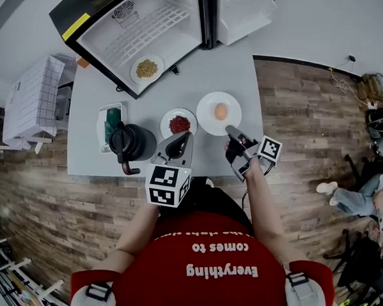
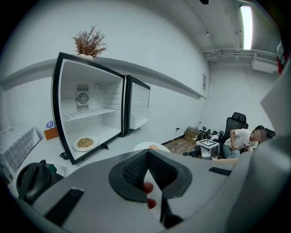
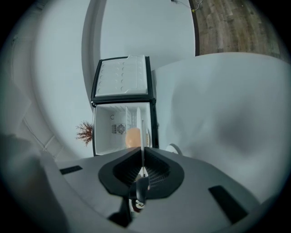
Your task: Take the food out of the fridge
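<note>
At 9 o'clock on the surface (image 1: 89, 156): kettle (image 1: 131, 143), clear of the work. Up at 11 o'clock: fridge (image 1: 179, 17) wide open, noodles (image 1: 146, 69) on its floor, not yet taken out. A round heap, so no long axis and no heading.

Near centre: left gripper (image 1: 183, 137) clenched on nothing, tips touching, poised over the near edge of the red food (image 1: 179, 124), itself already out on the surface. Probably parked there to leave the fridge mouth free.

At 1 o'clock from that: egg (image 1: 220, 111) on its plate (image 1: 205, 121), long axis seemingly 12 to 6, though hard to judge.

At the plate's 5 o'clock edge: right gripper (image 1: 233, 131), rolled on its side and clamped on the rim, shown edge-on between the jaws in the right gripper view. Rolled that way, by the look of it, to pinch the flat rim from above and below and keep the egg level. Cannot tell whether the plate is lifted or down.
</note>
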`<state>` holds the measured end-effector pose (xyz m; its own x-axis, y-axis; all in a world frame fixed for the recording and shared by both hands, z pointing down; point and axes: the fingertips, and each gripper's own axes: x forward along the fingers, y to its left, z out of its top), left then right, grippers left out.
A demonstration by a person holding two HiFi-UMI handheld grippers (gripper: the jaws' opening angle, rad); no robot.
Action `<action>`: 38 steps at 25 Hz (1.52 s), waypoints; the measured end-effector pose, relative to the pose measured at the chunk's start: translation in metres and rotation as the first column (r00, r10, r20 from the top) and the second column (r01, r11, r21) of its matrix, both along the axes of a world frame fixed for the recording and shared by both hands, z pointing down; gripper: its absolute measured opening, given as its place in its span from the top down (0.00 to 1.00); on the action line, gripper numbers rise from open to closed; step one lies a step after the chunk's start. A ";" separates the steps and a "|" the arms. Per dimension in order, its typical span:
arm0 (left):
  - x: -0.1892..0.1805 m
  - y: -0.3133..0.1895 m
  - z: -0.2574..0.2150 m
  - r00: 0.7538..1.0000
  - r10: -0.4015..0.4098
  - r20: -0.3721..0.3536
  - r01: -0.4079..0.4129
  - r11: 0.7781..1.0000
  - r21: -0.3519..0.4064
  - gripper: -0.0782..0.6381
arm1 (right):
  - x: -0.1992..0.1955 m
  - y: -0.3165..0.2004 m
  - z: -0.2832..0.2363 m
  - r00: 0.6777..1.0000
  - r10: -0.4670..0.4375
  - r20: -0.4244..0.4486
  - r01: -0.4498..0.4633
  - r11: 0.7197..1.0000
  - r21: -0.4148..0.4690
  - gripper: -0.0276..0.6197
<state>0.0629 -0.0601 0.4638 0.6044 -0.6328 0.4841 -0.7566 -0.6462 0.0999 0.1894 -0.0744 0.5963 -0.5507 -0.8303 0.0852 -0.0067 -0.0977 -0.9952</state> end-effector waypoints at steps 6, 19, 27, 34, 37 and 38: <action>-0.004 0.003 0.006 1.000 -0.005 0.000 0.005 1.000 -0.017 0.89 | 0.005 0.013 0.030 0.999 0.015 -0.030 -0.017 0.996 -0.085 0.92; -0.014 0.008 0.012 1.000 -0.014 0.012 0.014 0.999 -0.030 0.89 | 0.005 0.022 0.084 0.987 -0.028 -0.160 -0.018 0.959 -0.284 0.92; -0.020 0.006 0.016 1.000 -0.024 0.013 0.024 0.999 -0.038 0.89 | 0.003 0.022 0.098 0.971 -0.066 -0.228 -0.018 0.937 -0.350 0.92; -0.022 0.009 0.021 1.000 -0.024 0.015 0.025 0.998 -0.051 0.89 | 0.004 0.020 0.108 0.933 -0.138 -0.332 -0.027 0.894 -0.447 0.92; -0.022 0.010 0.020 1.000 -0.024 0.015 0.025 0.998 -0.050 0.89 | 0.005 0.020 0.112 0.907 -0.180 -0.382 -0.035 0.870 -0.492 0.91; -0.022 0.011 0.019 1.000 -0.025 0.014 0.025 0.998 -0.050 0.89 | 0.006 0.020 0.113 0.897 -0.193 -0.397 -0.038 0.862 -0.506 0.91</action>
